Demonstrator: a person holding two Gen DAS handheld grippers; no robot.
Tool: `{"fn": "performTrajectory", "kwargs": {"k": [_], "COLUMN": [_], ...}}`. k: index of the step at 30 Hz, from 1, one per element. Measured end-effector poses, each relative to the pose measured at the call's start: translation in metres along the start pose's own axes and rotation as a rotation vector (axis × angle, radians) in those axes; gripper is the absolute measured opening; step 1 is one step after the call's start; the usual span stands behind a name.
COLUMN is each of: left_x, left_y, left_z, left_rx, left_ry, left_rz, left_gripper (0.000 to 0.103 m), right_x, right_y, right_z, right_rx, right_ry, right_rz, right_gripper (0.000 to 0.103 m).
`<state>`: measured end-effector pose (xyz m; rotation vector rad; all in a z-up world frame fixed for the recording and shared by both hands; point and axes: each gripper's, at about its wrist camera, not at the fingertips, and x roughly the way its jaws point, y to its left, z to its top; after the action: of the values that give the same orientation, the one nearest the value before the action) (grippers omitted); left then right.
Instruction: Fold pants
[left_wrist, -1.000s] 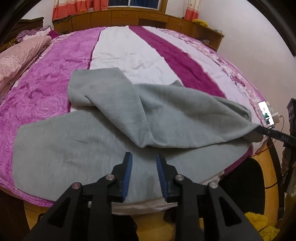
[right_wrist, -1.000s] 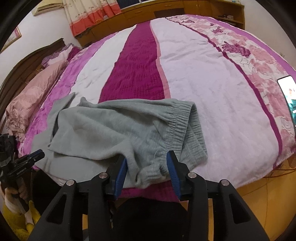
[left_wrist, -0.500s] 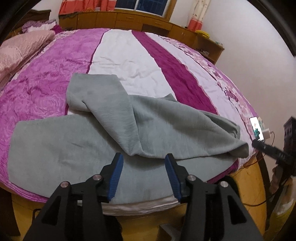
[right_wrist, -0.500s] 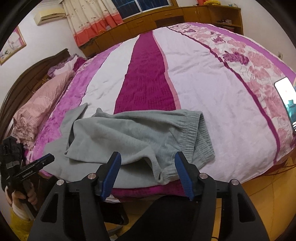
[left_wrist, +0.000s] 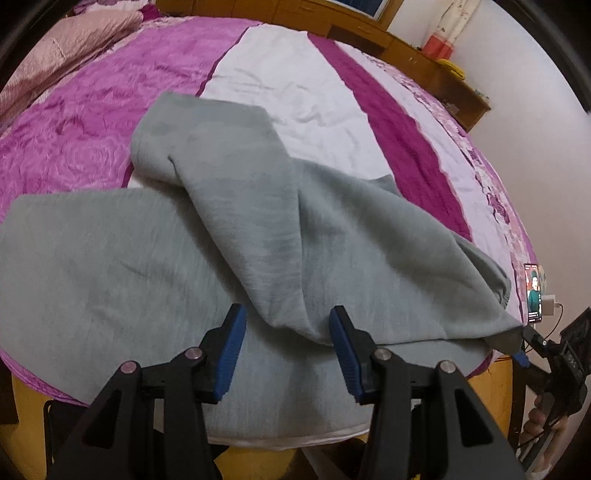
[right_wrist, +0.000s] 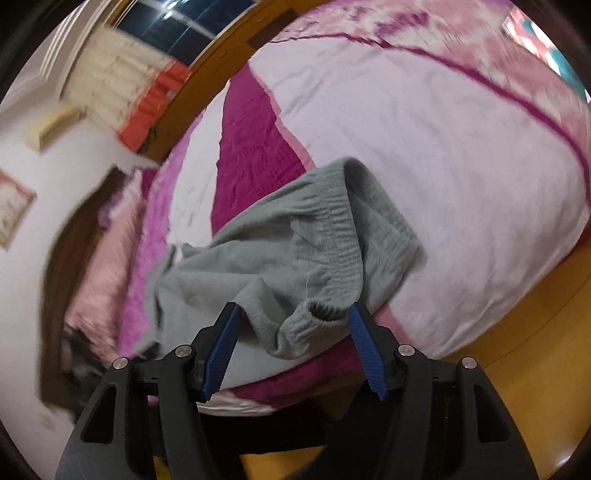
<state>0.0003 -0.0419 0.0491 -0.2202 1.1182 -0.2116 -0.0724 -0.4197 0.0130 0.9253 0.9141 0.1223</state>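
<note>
- Left gripper (left_wrist: 284, 343), at the bottom centre of the left wrist view, has its blue-padded jaws parted with nothing clamped; a low fold of the grey pants (left_wrist: 258, 236) lies just beyond and between the fingertips, probably the edge it means to take.
- Both grippers' jaws have just been opening, apparently to ready fresh holds on the cloth.
- Pants sprawl across the middle of that view on the purple and white striped bedspread (left_wrist: 295, 85), one leg flat at the left, the other thrown crookedly over it, so the fold is not yet squared.
- Right gripper (right_wrist: 293, 319), at the bottom centre of its blurred view, is also parted and empty, with the bunched elastic waistband (right_wrist: 325, 236) hanging between the pads at the bed's edge.
- Phone (left_wrist: 533, 291) glows at the far right edge.
</note>
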Motion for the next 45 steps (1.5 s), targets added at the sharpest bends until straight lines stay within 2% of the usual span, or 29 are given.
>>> {"fn": "performTrajectory", "kwargs": {"k": [1,5,11,16,19,22,23,25,27,29,31,33,39,42,45], "left_x": [0.001,0.002,0.009,0.005,0.006,0.016,0.02,0.026,0.027,0.024,0.019,0.014,-0.018,-0.04,-0.047], "left_y": [0.001,0.002,-0.002,-0.01,-0.015,-0.01,-0.008,-0.003,0.003,0.009,0.014,0.015,0.011,0.003,-0.005], "left_z": [0.0,0.004,0.011,0.01,0.011,0.012,0.012,0.014,0.014,0.013,0.013,0.014,0.017,0.013,-0.004], "left_rx": [-0.005,-0.031,-0.037,-0.023,0.015,-0.014,-0.028,-0.037,-0.044,-0.062,-0.07,-0.061,-0.05,-0.015,0.031], "left_ry": [0.001,0.003,0.014,0.011,0.015,0.041,0.048,0.046,0.047,0.04,0.037,0.03,-0.04,-0.081,-0.078], "left_rz": [0.001,-0.006,0.004,-0.038,-0.001,0.024,0.021,0.018,0.03,0.002,-0.026,-0.047,-0.082,-0.083,-0.054], "left_gripper": [0.05,0.05,0.049,0.049,0.049,0.048,0.046,0.036,0.016,0.01,0.008,0.006,0.006,0.006,0.006], "right_x": [0.001,0.005,0.019,0.025,0.021,0.02,0.021,0.024,0.027,0.028,0.027,0.025,0.015,0.003,-0.009], "right_y": [-0.005,-0.015,-0.029,-0.029,-0.026,-0.024,-0.024,-0.026,-0.029,-0.029,-0.029,-0.029,-0.011,0.007,0.02], "right_z": [0.001,0.006,0.011,0.004,0.004,0.008,0.01,0.012,0.011,0.01,0.011,0.015,0.047,0.075,0.092], "right_rx": [0.052,0.166,0.289,0.312,0.299,0.302,0.303,0.313,0.339,0.345,0.328,0.308,0.191,0.091,-0.008], "right_ry": [0.008,0.006,0.034,0.083,0.077,0.062,0.06,0.064,0.075,0.078,0.078,0.079,0.05,-0.013,-0.07], "right_rz": [0.036,0.088,0.083,0.081,0.071,0.071,0.063,0.047,0.048,0.055,0.016,-0.022,-0.087,-0.11,-0.137], "right_gripper": [0.054,0.054,0.055,0.055,0.055,0.055,0.055,0.055,0.055,0.05,0.032,0.017,0.008,0.006,0.005]}}
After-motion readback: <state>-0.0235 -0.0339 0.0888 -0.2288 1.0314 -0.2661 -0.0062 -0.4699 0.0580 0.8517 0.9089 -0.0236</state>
